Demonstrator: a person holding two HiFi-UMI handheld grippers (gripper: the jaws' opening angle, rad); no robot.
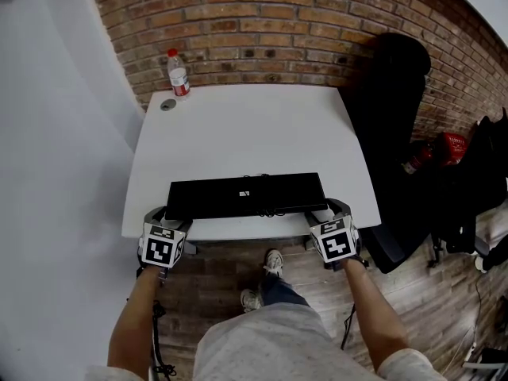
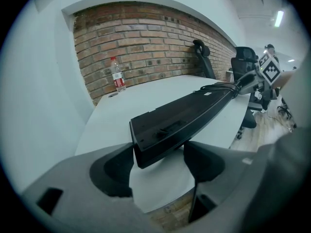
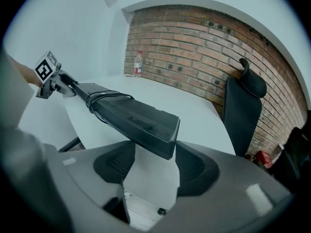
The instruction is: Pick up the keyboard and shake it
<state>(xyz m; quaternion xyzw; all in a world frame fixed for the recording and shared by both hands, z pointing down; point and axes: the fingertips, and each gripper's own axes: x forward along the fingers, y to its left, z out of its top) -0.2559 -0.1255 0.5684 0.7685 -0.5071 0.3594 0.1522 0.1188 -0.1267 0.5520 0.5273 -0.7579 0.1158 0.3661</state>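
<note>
Kbd (image 2: 189, 113) end in L claw (image 2: 159, 152) grip, over white table (image 2: 124, 106); bottle (image 2: 117, 75) at back.

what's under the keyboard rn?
Bare white table shows below the keyboard, whose ends the left gripper and right gripper clamp. Beneath its middle is covered by the keyboard itself.

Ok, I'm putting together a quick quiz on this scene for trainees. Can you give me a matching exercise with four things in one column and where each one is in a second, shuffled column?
Things:
1. keyboard
2. water bottle
3. office chair
4. red object

Places:
A. upright at the far left corner of the table
B. low down, right of the chair
C. gripped at its ends by the left gripper and the right gripper, over the table's near edge
D. right of the table, against the brick wall

Pairs: 1-C, 2-A, 3-D, 4-B
</note>
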